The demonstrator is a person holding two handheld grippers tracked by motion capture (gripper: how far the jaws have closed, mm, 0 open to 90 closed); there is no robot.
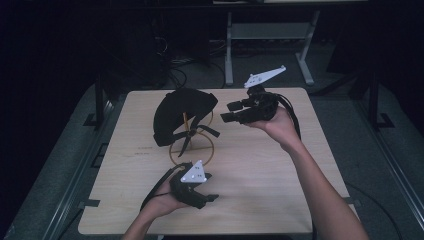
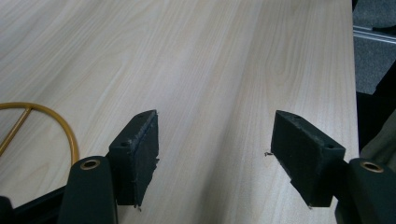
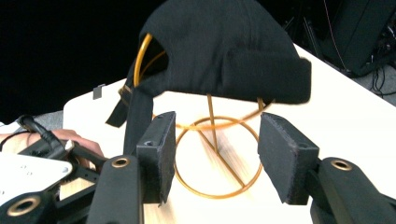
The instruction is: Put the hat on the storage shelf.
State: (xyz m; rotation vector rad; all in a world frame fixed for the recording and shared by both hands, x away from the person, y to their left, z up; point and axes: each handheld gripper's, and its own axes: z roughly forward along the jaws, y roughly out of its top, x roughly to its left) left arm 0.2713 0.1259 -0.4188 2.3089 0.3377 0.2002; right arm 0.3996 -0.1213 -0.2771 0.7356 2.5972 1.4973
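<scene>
- Cap (image 1: 177, 112): draped on a gold wire stand (image 1: 192, 150), left of centre in the high view.
- Right gripper (image 1: 231, 112): upper centre, jaws spread, empty, aimed at the cap.
- Left gripper (image 1: 209, 187): lower centre over the table (image 1: 260, 170), jaws spread, empty.

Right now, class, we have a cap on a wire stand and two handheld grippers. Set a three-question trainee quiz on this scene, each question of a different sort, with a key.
1. True or false: the black cap lies flat on the table.
2. Which gripper is nearer the cap? A) left gripper B) right gripper
3. Fill in: the gold stand has a ____ base.

Key: 1 false, it sits on the stand. 2 B. 3 ring-shaped.
</scene>
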